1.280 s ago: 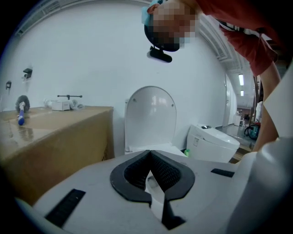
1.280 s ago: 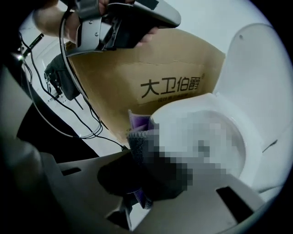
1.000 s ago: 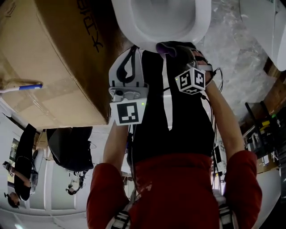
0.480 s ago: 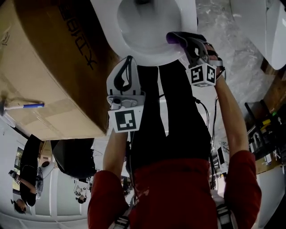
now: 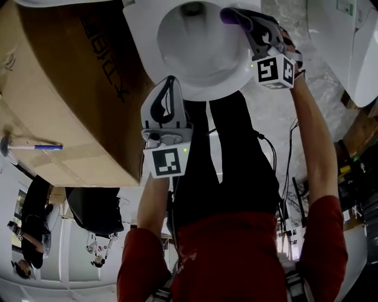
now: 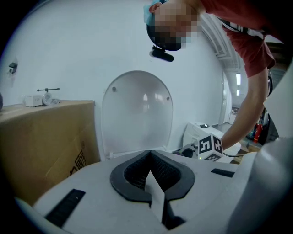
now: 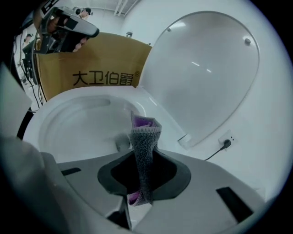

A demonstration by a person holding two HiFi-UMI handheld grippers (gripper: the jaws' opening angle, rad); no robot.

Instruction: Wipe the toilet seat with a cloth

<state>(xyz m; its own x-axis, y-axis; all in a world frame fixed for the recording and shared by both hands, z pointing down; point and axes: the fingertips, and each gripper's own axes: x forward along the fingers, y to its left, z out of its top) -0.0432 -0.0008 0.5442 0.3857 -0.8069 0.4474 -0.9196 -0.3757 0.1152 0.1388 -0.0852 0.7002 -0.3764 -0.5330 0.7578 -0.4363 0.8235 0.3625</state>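
My right hand-held gripper (image 5: pixel 239 17) pinches the grey-and-purple knitted cloth (image 7: pixel 144 137) over the far side of the white oval toilet seat (image 5: pixel 236 74). My left hand-held gripper (image 6: pixel 149 155) is closed and empty. I think the wiping step is in hand; next I must press the cloth along the seat.

Grey-and-purple knitted cloth (image 7: pixel 145 137) against a white toilet (image 5: pixel 231 87); brown cardboard box (image 5: pixel 65 94) with black lettering; black-and-white square patterns on a marker cube (image 5: pixel 276 71); the person's sleeve (image 5: pixel 322 248) red

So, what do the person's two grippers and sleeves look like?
The left gripper and right gripper are pale grey shells with black ribbed tongs. Each carries a cube of black-and-white square markers. The sleeves are red.
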